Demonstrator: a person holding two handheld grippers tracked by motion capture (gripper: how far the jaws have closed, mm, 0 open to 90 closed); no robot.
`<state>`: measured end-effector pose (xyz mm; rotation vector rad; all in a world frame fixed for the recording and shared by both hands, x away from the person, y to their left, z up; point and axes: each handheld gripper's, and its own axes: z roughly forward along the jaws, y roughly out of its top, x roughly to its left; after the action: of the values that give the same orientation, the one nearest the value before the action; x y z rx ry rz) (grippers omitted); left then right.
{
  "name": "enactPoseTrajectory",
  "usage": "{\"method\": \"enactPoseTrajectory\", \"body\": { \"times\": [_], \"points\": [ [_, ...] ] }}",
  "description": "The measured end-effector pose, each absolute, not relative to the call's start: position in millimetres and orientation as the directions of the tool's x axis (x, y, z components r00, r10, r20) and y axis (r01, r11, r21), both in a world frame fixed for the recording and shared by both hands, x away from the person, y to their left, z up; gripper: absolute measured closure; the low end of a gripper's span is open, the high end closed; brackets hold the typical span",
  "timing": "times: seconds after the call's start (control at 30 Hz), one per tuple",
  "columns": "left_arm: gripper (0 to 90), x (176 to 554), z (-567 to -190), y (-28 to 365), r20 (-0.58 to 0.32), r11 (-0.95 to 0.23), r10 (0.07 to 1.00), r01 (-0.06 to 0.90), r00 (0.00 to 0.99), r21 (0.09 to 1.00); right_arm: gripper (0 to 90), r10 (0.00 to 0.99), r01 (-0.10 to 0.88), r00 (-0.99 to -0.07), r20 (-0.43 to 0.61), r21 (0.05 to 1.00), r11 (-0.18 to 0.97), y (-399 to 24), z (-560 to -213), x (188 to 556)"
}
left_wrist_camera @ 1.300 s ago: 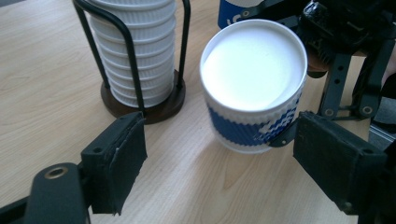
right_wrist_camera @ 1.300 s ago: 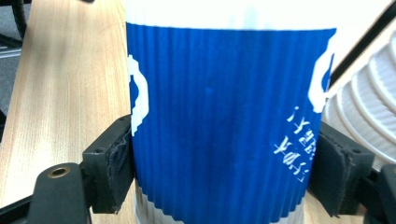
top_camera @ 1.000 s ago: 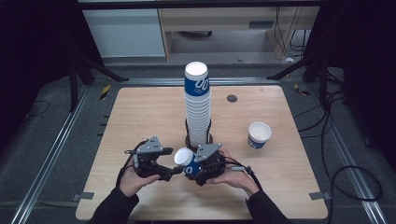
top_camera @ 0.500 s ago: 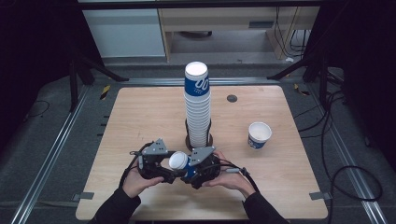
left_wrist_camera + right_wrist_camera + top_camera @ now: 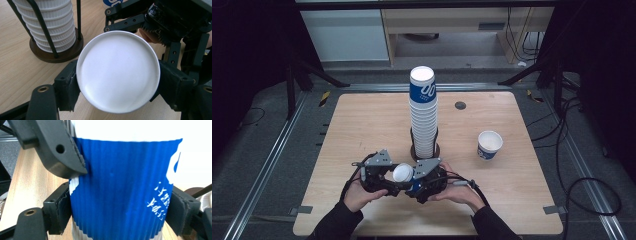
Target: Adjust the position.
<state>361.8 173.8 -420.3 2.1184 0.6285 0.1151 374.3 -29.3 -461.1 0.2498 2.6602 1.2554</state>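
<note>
A blue-and-white paper cup (image 5: 404,175) is hanging just above the near part of the bench (image 5: 362,125), between the two grippers, lying roughly on its side with its white mouth turned up and toward the person's left. In the left gripper view the round rim of the cup (image 5: 117,71) is sitting between two black jaws, whose pads are pressing on it at either side, so the left gripper (image 5: 384,177) is gripping the cup across its mouth. In the right gripper view the ribbed blue wall of the cup (image 5: 120,187) is standing between the right gripper's own jaws; the pads are lying against it on both sides, and these jaws have just been opening a little with the cup between them. One jaw of the other gripper is also touching the blue wall at the upper left of that view. The right gripper (image 5: 419,182) is meeting the left one over the cup, both held in the person's hands.

White lettering is running on the blue wall, upside down in the right gripper view and too partial to read; part of a large white mark is showing beside it.

Just behind the grippers a tall stack of cups (image 5: 423,112) is standing in a dark wire holder (image 5: 425,150), the top cup blue with a white logo. Well to the right a single cup (image 5: 489,145) is standing upright on the bench
</note>
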Motion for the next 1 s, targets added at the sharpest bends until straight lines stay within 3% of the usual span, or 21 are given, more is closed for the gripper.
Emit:
{"method": "enactPoseTrajectory", "body": {
  "times": [0.47, 1.0],
  "points": [
    [27.0, 364, -415, 186, -0.145, -0.435, 0.501, 0.393, 0.853, 0.810, 8.9, 0.281, 0.127, -0.958, -0.054, 0.799, 0.588, -39, -454, 380],
    [27.1, 369, -407, 206, -0.167, -0.311, 0.527, 0.371, 0.834, 0.875, 8.2, 0.335, 0.185, -0.942, 0.013, 0.854, 0.486, -63, -449, 389]
  ]
}}
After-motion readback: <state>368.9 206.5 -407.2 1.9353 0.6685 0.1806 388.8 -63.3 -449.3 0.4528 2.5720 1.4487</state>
